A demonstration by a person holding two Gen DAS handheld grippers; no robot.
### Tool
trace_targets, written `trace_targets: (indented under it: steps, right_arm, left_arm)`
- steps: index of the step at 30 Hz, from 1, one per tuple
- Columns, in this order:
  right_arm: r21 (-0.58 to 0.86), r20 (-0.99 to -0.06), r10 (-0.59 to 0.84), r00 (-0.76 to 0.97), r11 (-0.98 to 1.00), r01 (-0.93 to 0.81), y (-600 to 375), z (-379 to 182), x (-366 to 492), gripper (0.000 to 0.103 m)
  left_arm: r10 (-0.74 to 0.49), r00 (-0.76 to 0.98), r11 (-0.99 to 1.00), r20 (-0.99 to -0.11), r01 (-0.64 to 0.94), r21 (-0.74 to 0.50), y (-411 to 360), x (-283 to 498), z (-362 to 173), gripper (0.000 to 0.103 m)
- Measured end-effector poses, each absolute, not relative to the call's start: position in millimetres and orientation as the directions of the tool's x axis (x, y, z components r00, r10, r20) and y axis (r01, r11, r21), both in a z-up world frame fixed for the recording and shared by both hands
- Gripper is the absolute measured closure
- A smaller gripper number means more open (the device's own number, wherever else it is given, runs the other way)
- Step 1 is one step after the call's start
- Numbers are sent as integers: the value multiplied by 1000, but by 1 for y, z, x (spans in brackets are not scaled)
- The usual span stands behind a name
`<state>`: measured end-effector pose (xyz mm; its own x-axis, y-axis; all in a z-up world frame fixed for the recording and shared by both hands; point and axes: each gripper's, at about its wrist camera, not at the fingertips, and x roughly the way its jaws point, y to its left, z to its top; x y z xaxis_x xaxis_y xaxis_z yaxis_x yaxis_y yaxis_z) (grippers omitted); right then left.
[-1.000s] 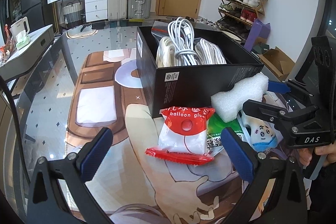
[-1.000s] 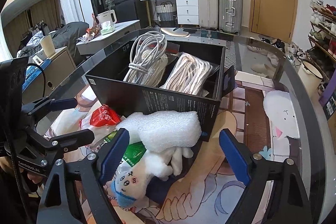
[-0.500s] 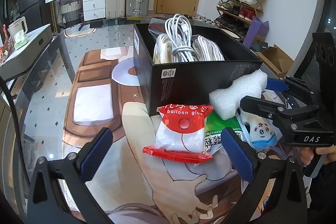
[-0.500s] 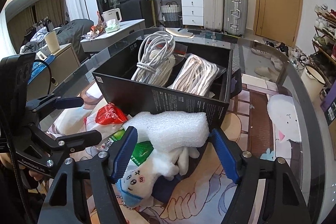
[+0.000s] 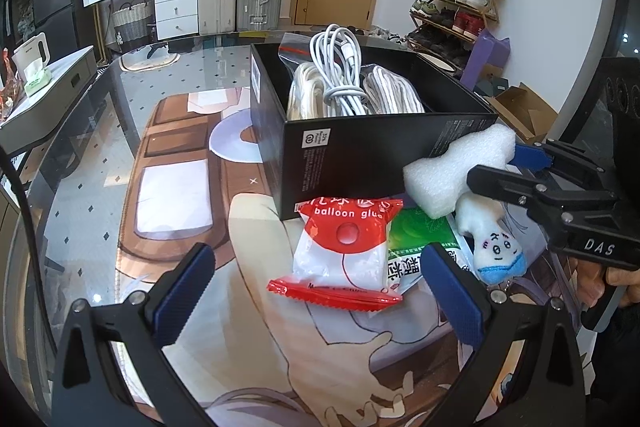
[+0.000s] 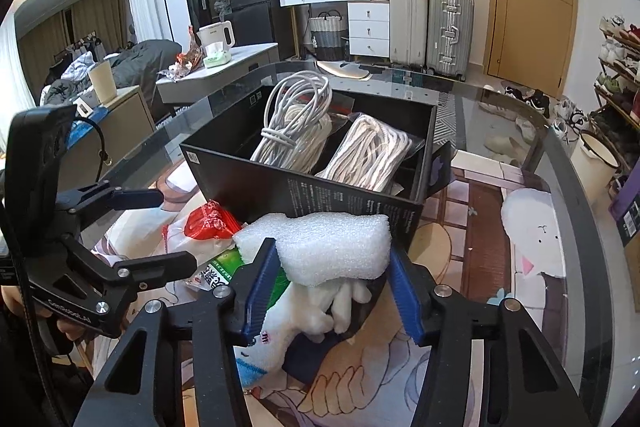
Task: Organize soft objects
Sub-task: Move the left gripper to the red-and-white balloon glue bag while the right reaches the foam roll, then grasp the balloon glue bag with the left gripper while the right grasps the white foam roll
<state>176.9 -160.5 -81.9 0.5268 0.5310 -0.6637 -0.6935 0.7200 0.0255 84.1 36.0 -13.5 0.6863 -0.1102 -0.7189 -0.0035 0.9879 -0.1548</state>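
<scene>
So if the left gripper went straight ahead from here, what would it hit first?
Most likely the balloon glue packet, lying on the mat between and just beyond the left gripper's open fingers; the black box stands behind it. Depth is uncertain.

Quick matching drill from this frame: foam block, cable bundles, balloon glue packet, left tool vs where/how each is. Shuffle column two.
1. foam block
2. cable bundles
3. balloon glue packet
4. left tool

a. open, holding nothing
b. inside the black box
c. between the right tool's fingers
d. flat on the mat, before the box

Pairs: 1-c, 2-b, 3-d, 4-a
</scene>
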Motion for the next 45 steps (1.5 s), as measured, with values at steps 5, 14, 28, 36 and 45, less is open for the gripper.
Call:
trace_targets:
  steps: [5,14,28,36,45]
  right_arm:
    - [28,-657,535,531,721,-692,-164,-78,176,49]
    - [22,-657,542,524,708,-705,-161,-80,172,49]
    - [8,-628,562,538,697,-717,-165,-69,164,49]
    - [3,-593,580,558,695,-719,-171,-53,155,49]
    - [-14,-573,564,595,719,-695,-176,-37,158,49]
  left_arm:
    - [-132,684,984,-718,5,-176,37,84,-14,3]
    - [-200,663,972,-721,45,-229,35,86,-15,50]
    - [-199,713,972,-672,55,-229,38,71,2,62]
    - [-176,759,974,-627,43,-223,45,59,23,62]
    - [-139,792,978,-595,16,-207,53,65,44,62]
